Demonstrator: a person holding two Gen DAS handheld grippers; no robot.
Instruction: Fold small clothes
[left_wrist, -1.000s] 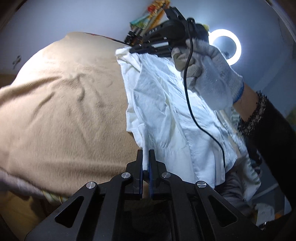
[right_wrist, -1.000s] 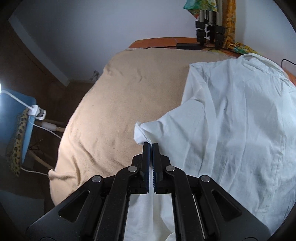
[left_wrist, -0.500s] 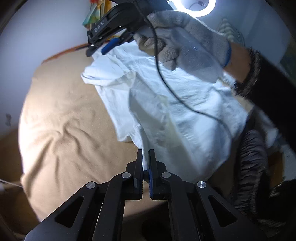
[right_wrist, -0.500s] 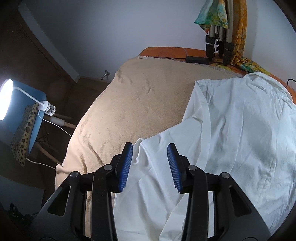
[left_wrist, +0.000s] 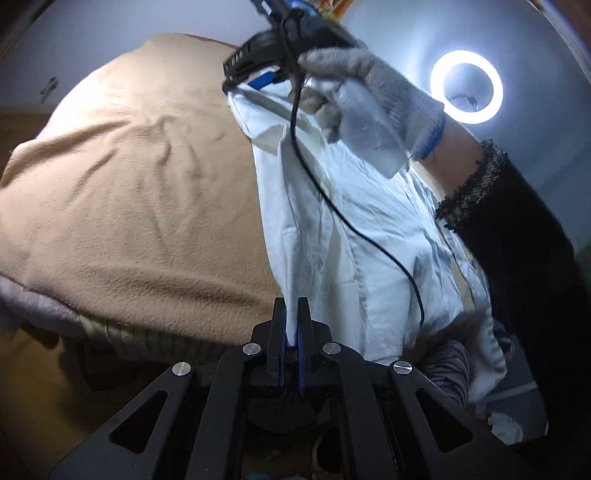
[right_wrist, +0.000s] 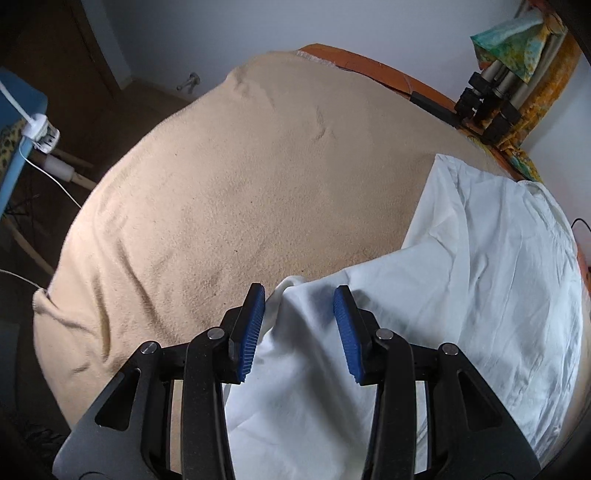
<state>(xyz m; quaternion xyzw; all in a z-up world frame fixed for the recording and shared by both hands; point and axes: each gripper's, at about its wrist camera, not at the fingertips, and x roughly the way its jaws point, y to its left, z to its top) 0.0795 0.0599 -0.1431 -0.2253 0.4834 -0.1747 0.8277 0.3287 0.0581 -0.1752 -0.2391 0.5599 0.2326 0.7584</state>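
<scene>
A white shirt (left_wrist: 332, 240) lies crumpled along the right side of a tan blanket (left_wrist: 129, 203). My left gripper (left_wrist: 291, 317) is shut on the shirt's near edge, which rises in a taut fold from between its pads. At the shirt's far end a gloved hand (left_wrist: 369, 99) holds my right gripper (left_wrist: 236, 79). In the right wrist view the right gripper (right_wrist: 299, 299) points down over the shirt (right_wrist: 480, 277). Its jaws are closing around a raised fold of white cloth. The blue pads (right_wrist: 253, 325) stand apart from the fold and do not press it.
The tan blanket (right_wrist: 240, 184) covers a table with an orange edge (right_wrist: 369, 64). A ring light (left_wrist: 466, 86) glows at the right. A tripod (right_wrist: 487, 107) stands at the far corner. A blue stool with a white cable (right_wrist: 37, 129) is off the left side. A dark sleeve (left_wrist: 517, 240) reaches across.
The right gripper let go of the shirt's corner, opened wide, shifted across the cloth and now stands narrower over a raised fold. The left gripper stays shut on the shirt's edge.
</scene>
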